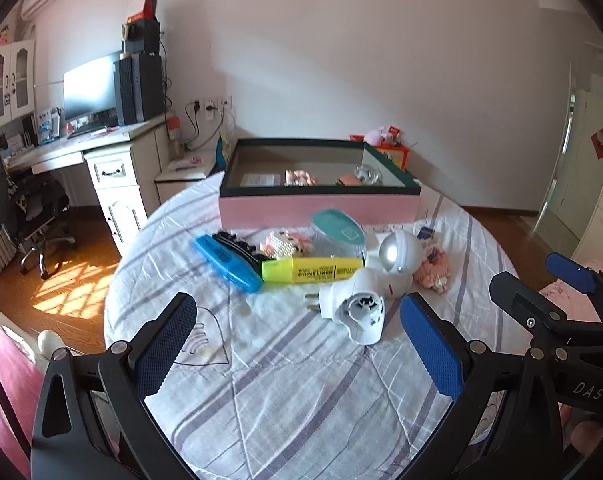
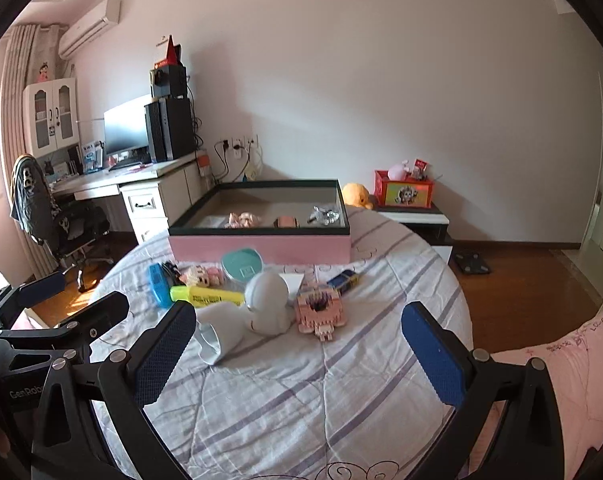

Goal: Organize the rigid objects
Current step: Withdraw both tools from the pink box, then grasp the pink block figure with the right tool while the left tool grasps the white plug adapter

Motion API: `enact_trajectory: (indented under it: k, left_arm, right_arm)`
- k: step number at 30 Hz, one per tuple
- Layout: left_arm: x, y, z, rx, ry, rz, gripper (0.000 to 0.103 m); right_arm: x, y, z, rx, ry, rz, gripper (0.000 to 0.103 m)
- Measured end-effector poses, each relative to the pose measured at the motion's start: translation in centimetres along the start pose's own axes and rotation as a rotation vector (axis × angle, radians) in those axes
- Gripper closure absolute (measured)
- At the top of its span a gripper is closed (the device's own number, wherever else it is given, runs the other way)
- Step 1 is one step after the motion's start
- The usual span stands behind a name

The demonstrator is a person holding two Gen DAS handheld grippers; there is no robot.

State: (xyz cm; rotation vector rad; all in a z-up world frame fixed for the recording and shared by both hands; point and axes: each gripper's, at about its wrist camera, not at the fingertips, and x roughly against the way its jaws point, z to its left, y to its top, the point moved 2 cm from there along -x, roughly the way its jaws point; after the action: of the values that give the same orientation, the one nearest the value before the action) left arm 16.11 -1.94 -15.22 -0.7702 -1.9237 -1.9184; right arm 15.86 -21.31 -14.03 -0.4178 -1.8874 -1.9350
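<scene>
Both tongs hang wide apart and empty over the near part of the bed (image 1: pixel 301 400), which wears a striped quilt. Between and just beyond the pads of the left tongs (image 1: pixel 297 344) lies a white plug adapter (image 1: pixel 353 308), its prongs pointing left; it is near the right pad but not touching it. Behind it, toward the middle of the bed, sit a yellow highlighter (image 1: pixel 311 270), a blue highlighter (image 1: pixel 227 262) beside a black hair clip (image 1: pixel 237 244), a teal-lidded round container (image 1: pixel 337 232), and a white ball-shaped lamp (image 1: pixel 395 254). From the right tongs (image 2: pixel 297 344) the adapter (image 2: pixel 219 334) lies just off the left pad, and a pink block model (image 2: pixel 319 310) rests ahead between the pads. At the far edge of the bed stands the pink open box (image 2: pixel 261 246) (a few small things already lie inside). The right tongs (image 1: pixel 557 292) show at the right of the left wrist view.
</scene>
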Motion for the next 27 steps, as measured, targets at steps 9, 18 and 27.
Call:
enact_trajectory:
  k: [9,18,27]
  left_arm:
    - [-6.6,-1.0,-2.8,-0.022,-0.029,0.128,0.000]
    - [-12.4,-0.9,-3.1,-0.015,0.006,0.290,0.001]
    - [-12.7,-0.4,-3.1,-0.074,0.028,0.258,0.029]
  right_arm:
    - [-4.4,-2.6,-3.7,-0.050,-0.018,0.107,0.000]
    - [-9.7,-3.2,-5.6,-0.070,-0.010,0.205,0.000]
    - [-14.5,-1.8,-4.8,0.004,0.001,0.334,0.000]
